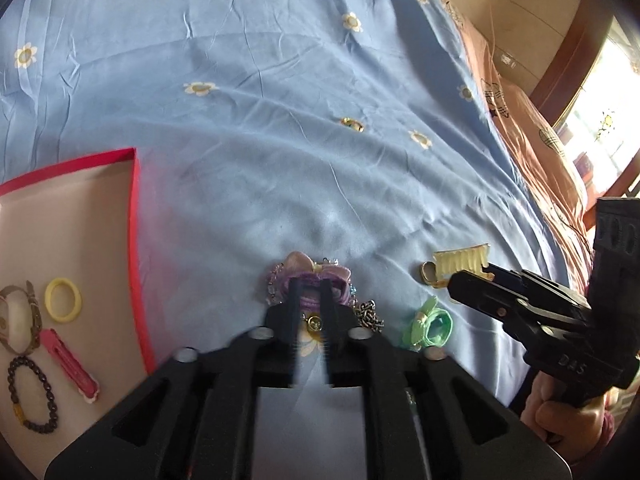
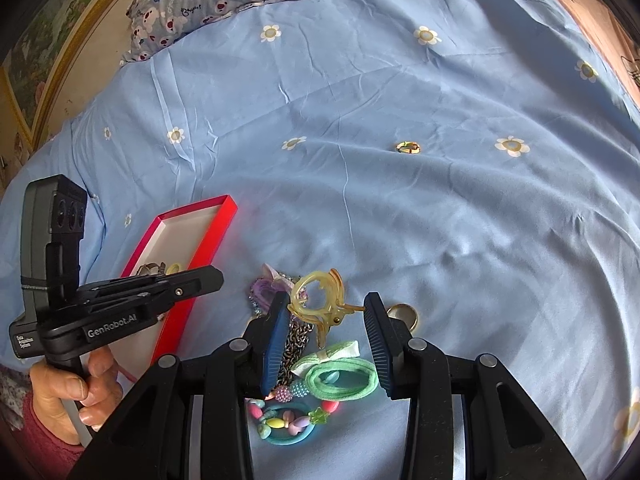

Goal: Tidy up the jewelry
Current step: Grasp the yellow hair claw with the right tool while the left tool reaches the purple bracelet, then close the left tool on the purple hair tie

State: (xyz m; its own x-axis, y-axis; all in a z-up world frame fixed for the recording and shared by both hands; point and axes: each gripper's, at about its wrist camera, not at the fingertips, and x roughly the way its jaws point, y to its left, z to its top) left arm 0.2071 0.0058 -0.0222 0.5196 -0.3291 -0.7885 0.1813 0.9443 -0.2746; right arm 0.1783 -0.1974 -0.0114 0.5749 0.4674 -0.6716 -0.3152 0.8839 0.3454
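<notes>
Red shallow cardboard box tray (image 1: 136,216) sits on the blue daisy-print bedsheet (image 1: 280,80), on the left gripper's side. It is the sorted bin. Already in it: yellow elastic hair ring (image 1: 63,300), pink fabric-covered snap clip (image 1: 70,366), dark beaded bracelet (image 1: 34,394), small strap wristwatch (image 1: 18,316). They lie side by side, not overlapping, so each one reads at a glance.

The unsorted pile lies on the sheet just right of the tray, between the two grippers. Left gripper (image 1: 310,284) is nearly closed, its narrow gap sitting over the purple hair tie with fabric bow (image 1: 316,270). The view is blurred, so I can't confirm a real pinch as opposed to just touching. It's probably this side's pick because it's the item nearest the tray.

Right gripper (image 2: 326,308) is spread wide and holds nothing. It's poised around the translucent amber plastic claw clip (image 2: 320,300), whose teeth point up. The wide opening suits the clip's bulk. Near it are the mint green elastic hair tie with bow (image 2: 340,372), the silver chain necklace (image 2: 294,344), the gold band ring (image 2: 402,314) and the teal tie with pastel beads (image 2: 286,424).

One small gold ring-like piece (image 2: 407,147) lies well apart, further up the bed. It'll need its own reach.

The chain is tangled under the clip, so it may get dragged along on lift.
</notes>
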